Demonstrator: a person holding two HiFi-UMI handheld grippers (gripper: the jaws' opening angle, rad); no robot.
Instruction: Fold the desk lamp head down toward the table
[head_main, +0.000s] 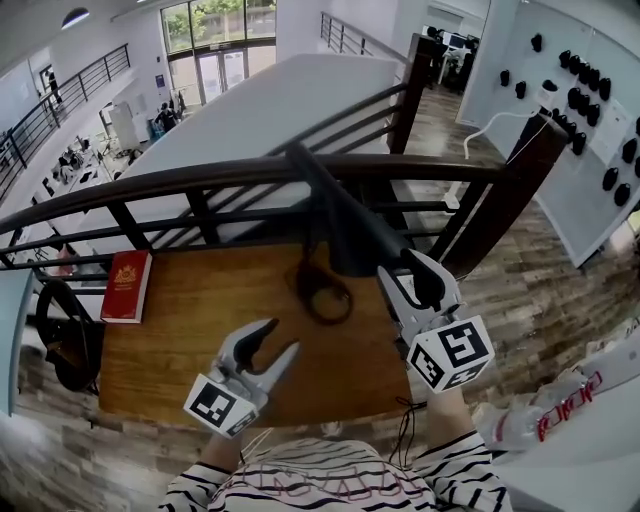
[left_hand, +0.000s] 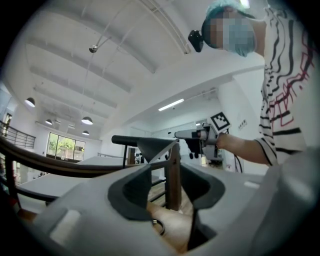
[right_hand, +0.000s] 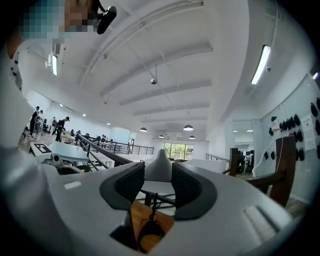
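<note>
A black desk lamp stands on the wooden table (head_main: 180, 330). Its ring base (head_main: 322, 290) lies flat, and its long head (head_main: 340, 215) slopes from the railing down to the right. My right gripper (head_main: 402, 265) is at the head's low end. In the right gripper view the pale tapering lamp head (right_hand: 159, 170) sits between the pads of the right gripper (right_hand: 158, 182), touching both, with the base (right_hand: 150, 232) below. My left gripper (head_main: 283, 336) hovers open over the table's front with nothing in it. The left gripper view shows the left gripper (left_hand: 167, 185), lamp head (left_hand: 145, 145) and right gripper (left_hand: 192, 135).
A red book (head_main: 127, 285) lies at the table's left edge. A dark wooden railing (head_main: 200, 180) runs along the table's far side, with a thick post (head_main: 520, 190) at the right. A black round object (head_main: 65, 340) sits left of the table.
</note>
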